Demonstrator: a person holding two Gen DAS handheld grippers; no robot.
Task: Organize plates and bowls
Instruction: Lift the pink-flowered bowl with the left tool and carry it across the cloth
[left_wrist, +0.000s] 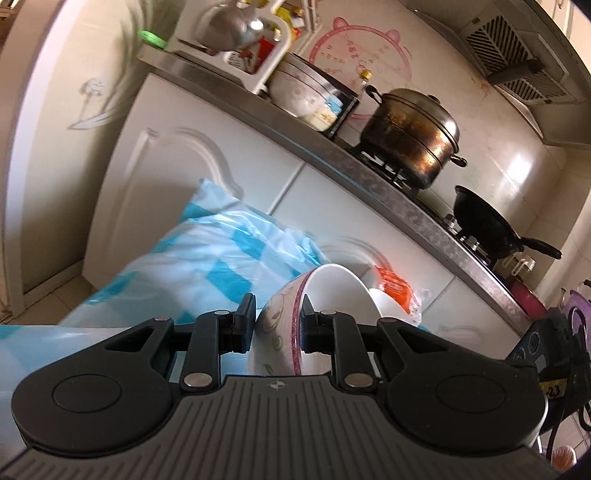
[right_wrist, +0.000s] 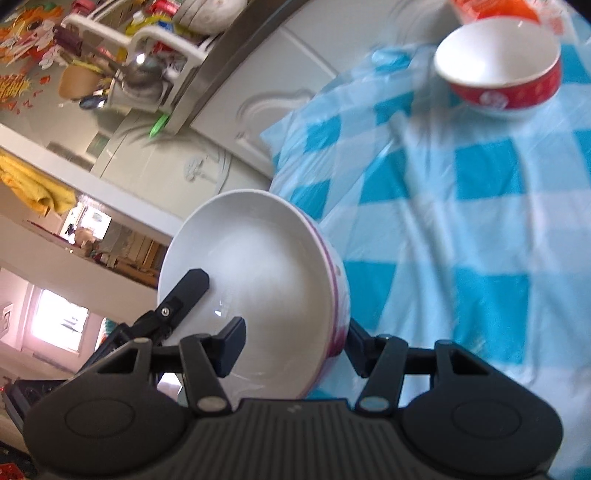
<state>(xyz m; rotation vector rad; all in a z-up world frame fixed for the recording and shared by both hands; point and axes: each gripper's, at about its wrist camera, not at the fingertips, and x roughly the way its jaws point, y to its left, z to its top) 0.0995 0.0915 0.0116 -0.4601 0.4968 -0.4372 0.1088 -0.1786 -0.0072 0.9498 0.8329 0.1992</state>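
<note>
Left wrist view: both tools clamp one pink-rimmed bowl (left_wrist: 314, 314) by its rim, left tool (left_wrist: 279, 325) and right tool (right_wrist: 291, 347), lifted over the checkered tabletop (right_wrist: 480, 221) (mid-carry), next likely nesting with red bowl (right_wrist: 502, 70).

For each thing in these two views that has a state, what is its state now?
Left gripper: shut on the floral bowl's rim.
Right gripper: shut on the same rim.
Floral bowl: lifted, tilted, empty.
Red bowl: upright on the checked cloth, empty.
Steamer pot: lidded, on the stove.
</note>
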